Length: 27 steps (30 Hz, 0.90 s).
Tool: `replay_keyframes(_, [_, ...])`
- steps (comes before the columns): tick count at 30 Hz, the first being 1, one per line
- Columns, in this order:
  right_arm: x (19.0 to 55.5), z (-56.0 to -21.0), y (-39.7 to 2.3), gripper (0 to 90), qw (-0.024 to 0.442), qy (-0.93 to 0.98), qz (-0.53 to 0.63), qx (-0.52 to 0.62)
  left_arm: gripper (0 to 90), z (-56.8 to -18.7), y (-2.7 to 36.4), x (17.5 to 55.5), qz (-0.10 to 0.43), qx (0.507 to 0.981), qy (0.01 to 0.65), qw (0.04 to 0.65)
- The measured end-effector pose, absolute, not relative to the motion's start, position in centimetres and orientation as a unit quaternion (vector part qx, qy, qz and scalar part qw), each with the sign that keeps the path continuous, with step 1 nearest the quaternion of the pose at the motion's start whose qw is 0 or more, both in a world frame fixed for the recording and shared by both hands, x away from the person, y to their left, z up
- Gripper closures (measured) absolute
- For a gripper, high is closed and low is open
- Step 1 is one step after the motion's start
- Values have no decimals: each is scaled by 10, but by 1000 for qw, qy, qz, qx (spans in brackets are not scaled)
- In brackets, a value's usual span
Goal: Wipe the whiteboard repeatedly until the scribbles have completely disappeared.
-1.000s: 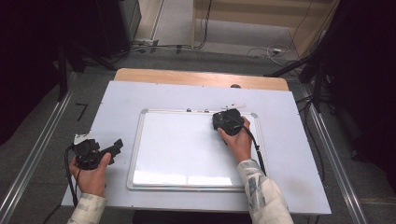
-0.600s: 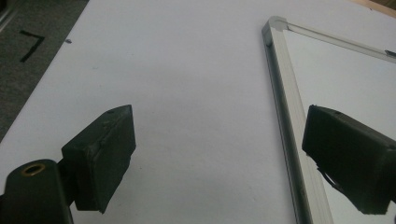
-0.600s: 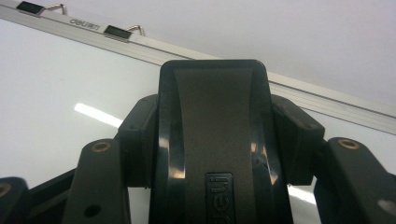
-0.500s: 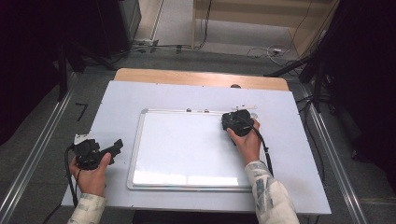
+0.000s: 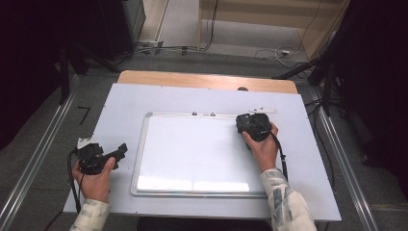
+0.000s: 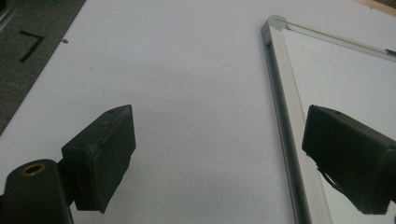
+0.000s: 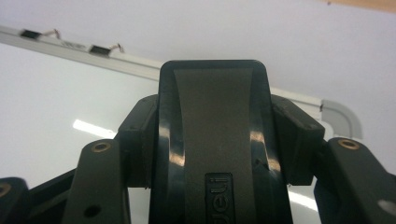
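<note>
Here the right tool (image 7: 215, 140) clamps a black eraser (image 7: 215, 116) near the far right corner of the whiteboard (image 5: 192, 149), which lies flat on the white worktop (image 5: 120, 106). The left tool (image 6: 219, 158) hangs wide apart beside the board's left frame.

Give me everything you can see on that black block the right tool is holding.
The black block is a glossy, hard-looking, plastic-like piece with rounded upper corners and a broad matte band down its middle; a small embossed label sits low on it, its text unreadable. It stands upright between the right tool's jaws, which press its two sides. It is held over the whiteboard's far right corner; whether it touches the board cannot be told.
</note>
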State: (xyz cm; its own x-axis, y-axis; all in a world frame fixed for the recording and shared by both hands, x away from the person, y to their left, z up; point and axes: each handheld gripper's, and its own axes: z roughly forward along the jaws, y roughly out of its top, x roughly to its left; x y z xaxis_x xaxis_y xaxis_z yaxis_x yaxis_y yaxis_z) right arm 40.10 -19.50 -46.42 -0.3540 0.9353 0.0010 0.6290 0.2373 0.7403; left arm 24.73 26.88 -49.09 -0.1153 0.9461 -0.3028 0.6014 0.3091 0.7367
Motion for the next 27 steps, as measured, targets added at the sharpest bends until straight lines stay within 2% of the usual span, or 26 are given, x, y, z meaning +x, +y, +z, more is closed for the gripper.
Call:
replay_keyframes(8, [387, -450, -201, 388, 234, 747, 342, 521, 105, -490, 268, 247, 225, 544, 711, 385])
replay_keyframes(27, [360, -449, -204, 388, 224, 750, 353, 513, 105, -491, 267, 247, 225, 546, 711, 383])
